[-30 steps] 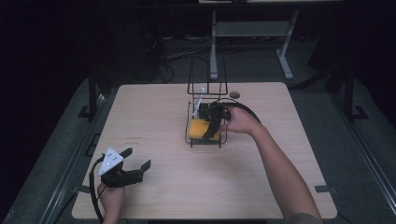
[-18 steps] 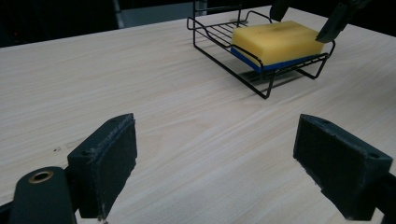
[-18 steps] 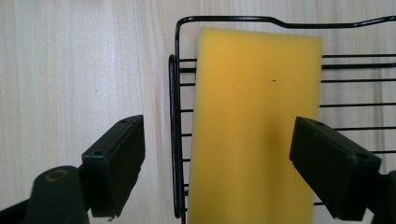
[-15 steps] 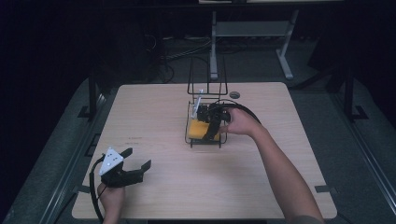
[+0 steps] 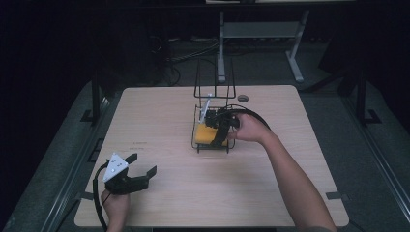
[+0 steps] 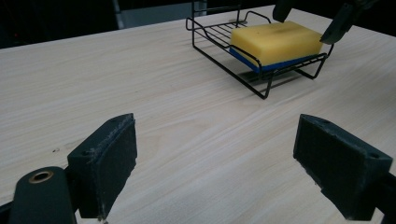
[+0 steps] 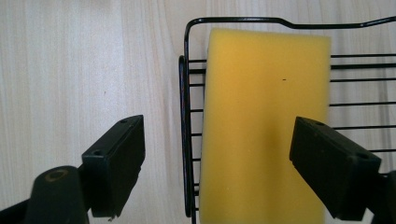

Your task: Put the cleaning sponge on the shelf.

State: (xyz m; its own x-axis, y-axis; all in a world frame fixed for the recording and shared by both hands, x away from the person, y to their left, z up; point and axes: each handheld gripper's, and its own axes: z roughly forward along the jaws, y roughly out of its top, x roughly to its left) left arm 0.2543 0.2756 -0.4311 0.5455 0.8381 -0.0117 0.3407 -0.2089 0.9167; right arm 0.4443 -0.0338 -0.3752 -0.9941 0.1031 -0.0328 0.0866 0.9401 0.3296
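A yellow sponge (image 7: 264, 126) with a blue underside (image 6: 275, 64) lies flat in a black wire rack (image 5: 198, 129) at the middle of the wooden table. My right gripper (image 5: 216, 126) hovers straight above the sponge (image 5: 205, 135), open, its jaws well apart and nothing between them. One jaw stands over the bare table outside the rack's rim (image 7: 184, 135), the other over the sponge. My left gripper (image 5: 140, 166) is open near the front left of the table, far from the rack (image 6: 219, 37) and empty. The right gripper's fingertips (image 6: 338, 23) show above the sponge's far end.
The rack has a tall wire frame (image 5: 213, 77) rising at its back. A small dark round disc (image 5: 242, 98) lies on the table behind it. Bare wood (image 5: 159, 121) spreads left and in front of the rack. A metal stand (image 5: 261, 31) is on the floor beyond the table.
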